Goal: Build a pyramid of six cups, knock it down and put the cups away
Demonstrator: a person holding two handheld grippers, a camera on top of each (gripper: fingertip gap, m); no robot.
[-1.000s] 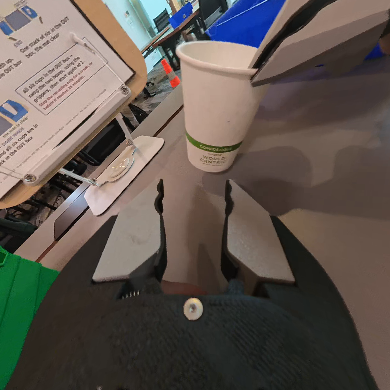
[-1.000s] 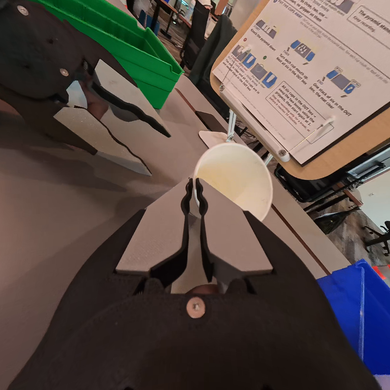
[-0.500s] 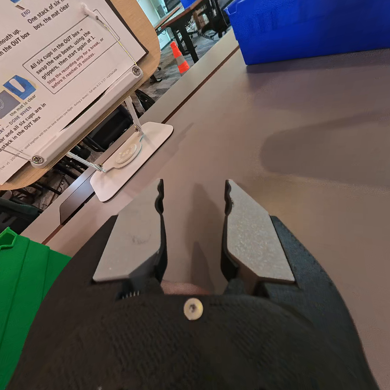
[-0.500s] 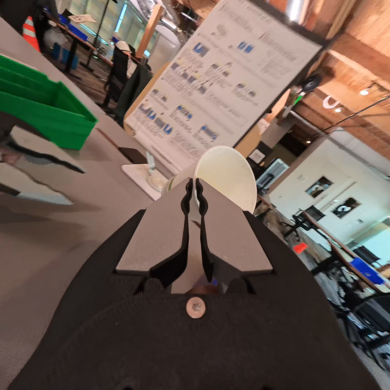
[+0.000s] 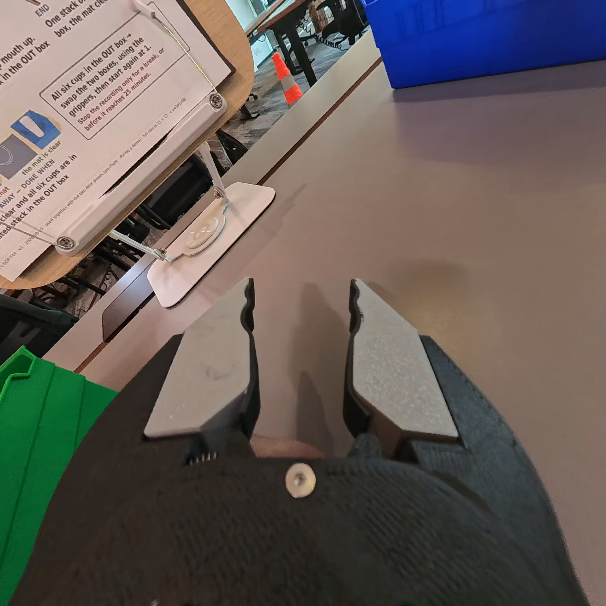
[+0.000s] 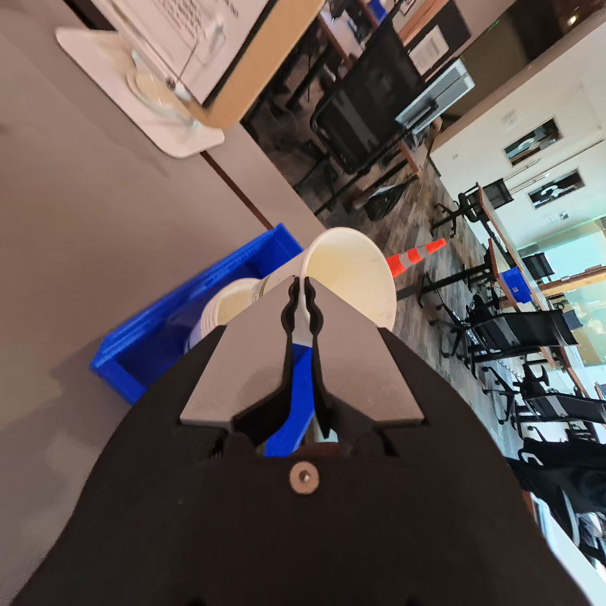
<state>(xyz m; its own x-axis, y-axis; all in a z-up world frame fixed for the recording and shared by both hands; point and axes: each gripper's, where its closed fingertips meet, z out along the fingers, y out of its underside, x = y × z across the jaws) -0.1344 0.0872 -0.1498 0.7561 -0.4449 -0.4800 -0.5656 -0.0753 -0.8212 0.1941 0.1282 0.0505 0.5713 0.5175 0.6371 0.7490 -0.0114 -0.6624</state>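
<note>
While held over the blue bin, cup: a white paper cup [image 6: 352, 278] hung tilted in the air, mouth toward the camera, its rim pinched at one side.
Right gripper: the right gripper [image 6: 302, 288] had its jaws closed on the cup's rim, one finger inside the wall and one outside.
Blue bin: the blue bin [image 6: 157, 331] sat on the grey worktop [image 6: 98, 229] by its far edge; in the left wrist view the same blue bin [image 5: 492, 42] stood at the far end of the worktop [image 5: 442, 213].
Bin contents: a nested stack of white cups [image 6: 226, 305] stood in the bin, mouths up, just beside and below the held cup; how many it held could not be counted.
Left gripper: the left gripper [image 5: 301, 292] had its jaws apart and nothing between them, low over bare worktop.
Green bin: a green bin [image 5: 39, 442] showed only one corner at the near left; its inside was out of view.
Instruction sheet: a printed sheet on a wooden board [image 5: 98, 114] leaned on a white stand [image 5: 210, 242] at the far edge of the worktop.
Floor beyond: an orange traffic cone [image 6: 414, 257] stood on the floor past the worktop's edge.
</note>
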